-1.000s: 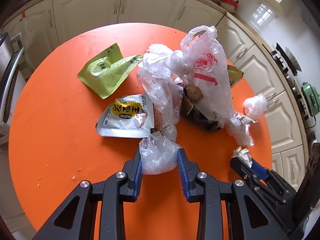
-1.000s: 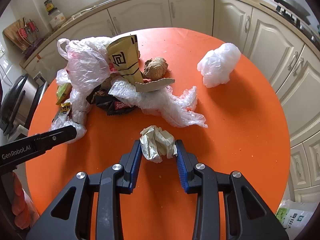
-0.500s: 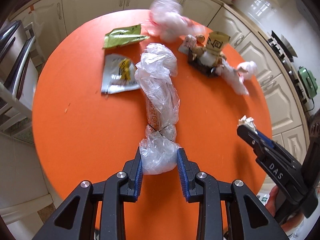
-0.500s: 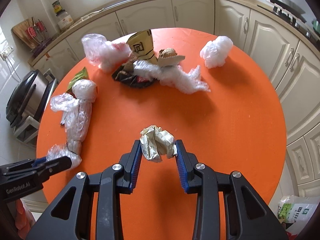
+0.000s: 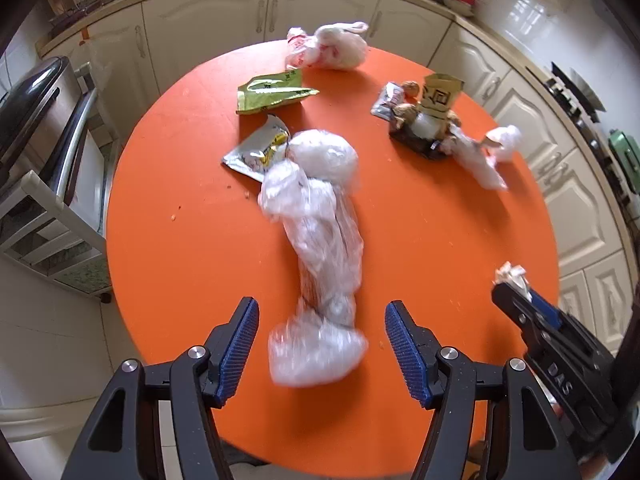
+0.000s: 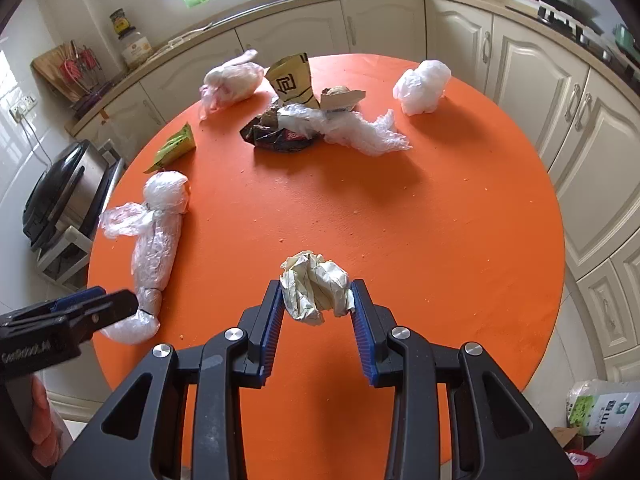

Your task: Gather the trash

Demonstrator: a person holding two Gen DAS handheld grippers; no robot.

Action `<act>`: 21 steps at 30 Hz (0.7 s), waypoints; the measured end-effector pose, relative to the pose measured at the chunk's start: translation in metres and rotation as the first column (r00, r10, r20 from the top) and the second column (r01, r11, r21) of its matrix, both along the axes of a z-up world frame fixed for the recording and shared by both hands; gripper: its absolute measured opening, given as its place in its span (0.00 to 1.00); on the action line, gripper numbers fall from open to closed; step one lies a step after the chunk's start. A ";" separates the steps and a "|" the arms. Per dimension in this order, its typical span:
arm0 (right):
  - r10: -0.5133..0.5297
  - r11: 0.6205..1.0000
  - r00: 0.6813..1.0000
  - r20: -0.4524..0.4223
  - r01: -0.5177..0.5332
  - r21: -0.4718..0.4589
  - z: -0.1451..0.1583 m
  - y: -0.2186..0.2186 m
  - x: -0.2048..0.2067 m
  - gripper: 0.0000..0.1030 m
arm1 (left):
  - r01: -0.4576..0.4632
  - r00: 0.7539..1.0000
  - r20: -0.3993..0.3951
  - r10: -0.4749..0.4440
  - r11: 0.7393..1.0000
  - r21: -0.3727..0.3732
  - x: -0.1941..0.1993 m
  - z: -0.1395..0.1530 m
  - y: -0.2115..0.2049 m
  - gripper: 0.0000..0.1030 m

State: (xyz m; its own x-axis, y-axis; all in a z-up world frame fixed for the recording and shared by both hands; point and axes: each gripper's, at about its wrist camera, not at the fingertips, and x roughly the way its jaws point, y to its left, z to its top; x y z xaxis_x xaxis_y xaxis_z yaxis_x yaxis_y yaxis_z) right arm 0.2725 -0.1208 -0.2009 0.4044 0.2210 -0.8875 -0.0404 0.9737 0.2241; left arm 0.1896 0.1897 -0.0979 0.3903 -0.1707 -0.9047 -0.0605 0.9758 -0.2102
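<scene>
Collecting stage: early to middle by my reading, since two pieces are at the claws while most of the litter lies on the orange counter (image 6: pixel 460 248).
Left claw (image 5: pixel 322 344): released; its jaws have just been opening, and the long clear plastic bundle (image 5: pixel 320 240) sits between the blue pads without either pad pressing on it.
Plastic bundle position: near the counter's near edge, its knotted end between the left claw's jaws, the rest stretching away toward a silver snack pouch (image 5: pixel 258 150); it is blurred, so whether it rests flat or is dropping I cannot tell.
Right claw (image 6: pixel 318 300): clenched on a crumpled paper ball (image 6: pixel 314 286), held above the counter near its near side.
Done so far: the paper ball is picked up; no bin or bag for the trash shows clearly in either view, so nothing can be counted as disposed of.
Left on the counter: a green wrapper (image 5: pixel 274 92), the silver snack pouch, a pink-printed plastic bag (image 6: pixel 232 80) at the far side, a white plastic wad (image 6: pixel 422 86) at the far right.
Central heap: a yellow-black packet (image 6: pixel 292 80), dark wrappers and clear film (image 6: pixel 360 132) piled together, untouched.
Likely remaining: carrying off the paper ball, dealing with the bundle, then clearing the far pieces and the heap.
</scene>
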 end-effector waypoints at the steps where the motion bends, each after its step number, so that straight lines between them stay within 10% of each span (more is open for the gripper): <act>1: -0.002 1.000 1.000 -0.004 0.002 0.002 -0.001 -0.001 0.002 0.33 | -0.010 1.000 -0.009 0.010 1.000 0.006 0.006 -0.003 -0.002 0.59; 7: -0.012 1.000 1.000 -0.025 0.012 0.004 -0.009 -0.008 0.018 0.33 | 0.009 0.999 -0.041 -0.007 0.999 0.049 0.031 -0.021 -0.018 0.28; 21: -0.067 0.998 0.998 -0.020 0.067 0.020 -0.007 -0.037 0.020 0.33 | 0.112 0.994 -0.018 -0.111 0.991 0.077 0.044 -0.015 -0.062 0.25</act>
